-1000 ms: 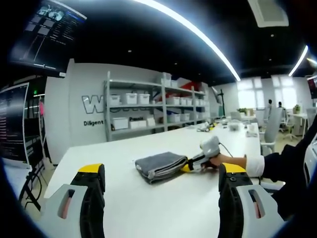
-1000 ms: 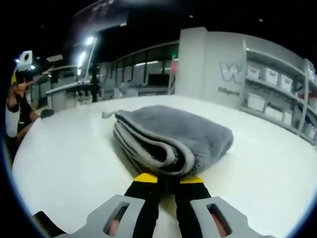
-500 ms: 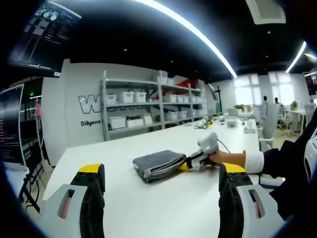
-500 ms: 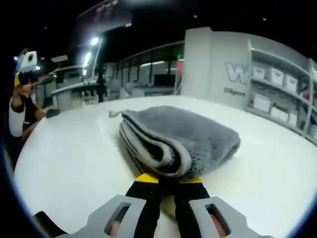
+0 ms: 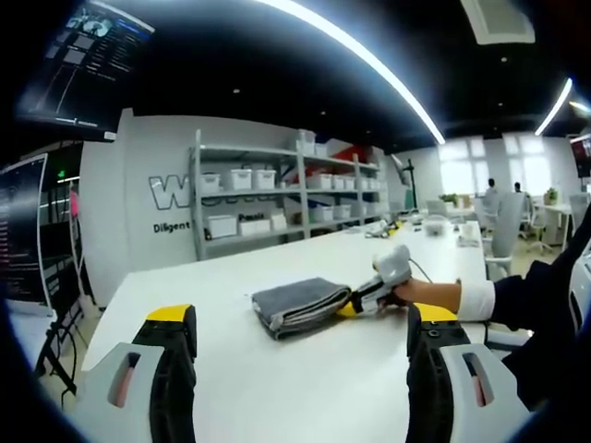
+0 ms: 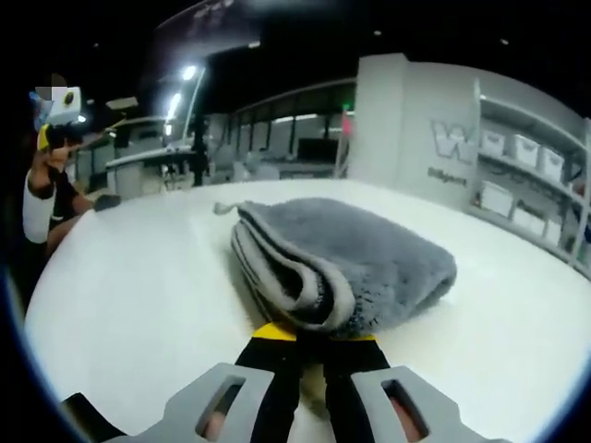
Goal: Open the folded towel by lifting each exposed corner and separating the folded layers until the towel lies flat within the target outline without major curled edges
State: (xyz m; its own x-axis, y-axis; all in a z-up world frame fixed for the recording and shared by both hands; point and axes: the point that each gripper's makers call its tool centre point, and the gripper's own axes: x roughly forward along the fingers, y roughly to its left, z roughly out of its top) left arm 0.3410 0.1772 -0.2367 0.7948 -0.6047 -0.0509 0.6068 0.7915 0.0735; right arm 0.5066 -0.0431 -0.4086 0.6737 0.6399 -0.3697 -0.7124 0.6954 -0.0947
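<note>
While the grey towel (image 6: 355,263) lies folded mid-desk, these lines hold:
Around: shelving rack (image 5: 277,198) with white storage bins (image 5: 242,182) by the far wall; monitors (image 5: 37,231) off the desk's left edge; nothing stands between grippers and towel.
Surface: white desk (image 5: 305,369), bare around the towel.
Right gripper (image 6: 309,343): jaws together at the towel's near folded edge; whether they pinch cloth, cannot tell.
Left gripper (image 5: 300,388): jaws wide apart, off the towel, above the desk's near edge.
Room: dark ceiling, long light strips (image 5: 369,65).

The grey wall (image 5: 138,175) behind the shelving (image 5: 277,198) carries a large "W…" with the smaller word "Diligent" beneath; remaining lettering is hidden.
</note>
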